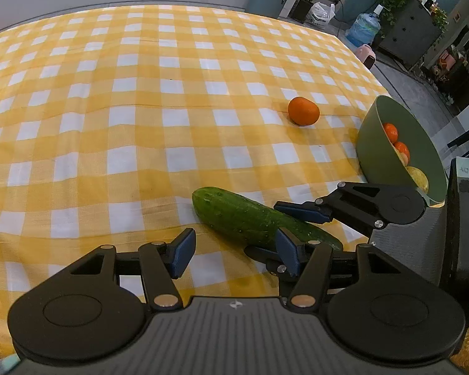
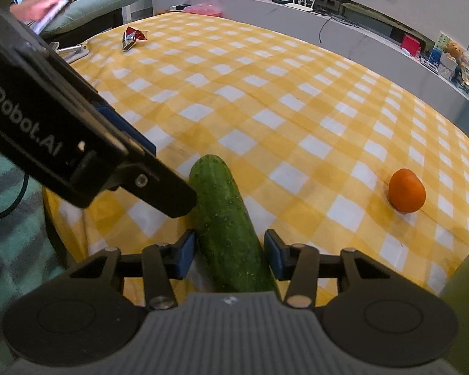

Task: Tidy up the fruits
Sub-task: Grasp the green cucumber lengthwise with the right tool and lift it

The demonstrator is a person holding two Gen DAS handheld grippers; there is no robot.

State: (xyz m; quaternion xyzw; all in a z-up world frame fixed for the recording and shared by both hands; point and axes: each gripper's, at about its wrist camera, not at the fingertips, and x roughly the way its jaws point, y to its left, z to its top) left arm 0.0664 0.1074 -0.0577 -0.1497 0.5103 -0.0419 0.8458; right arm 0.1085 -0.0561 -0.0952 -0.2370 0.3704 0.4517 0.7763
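Note:
A green cucumber (image 1: 250, 217) lies on the yellow checked tablecloth (image 1: 140, 93). In the right wrist view the cucumber (image 2: 228, 228) lies between the two blue pads of my right gripper (image 2: 229, 254); the pads stand on either side with small gaps. The right gripper also shows in the left wrist view (image 1: 292, 225). My left gripper (image 1: 234, 251) is open and empty, just left of the cucumber's near end. An orange (image 1: 303, 111) sits alone further out; it also shows in the right wrist view (image 2: 406, 190). A green bowl (image 1: 378, 156) at the right holds oranges and a yellow fruit.
A red wrapper (image 2: 133, 37) and a metal tool (image 2: 73, 51) lie at the table's far left corner. The left gripper's body (image 2: 62, 131) reaches in from the left. A grey counter (image 2: 328, 22) runs behind the table. The table edge is close to the cucumber's near end.

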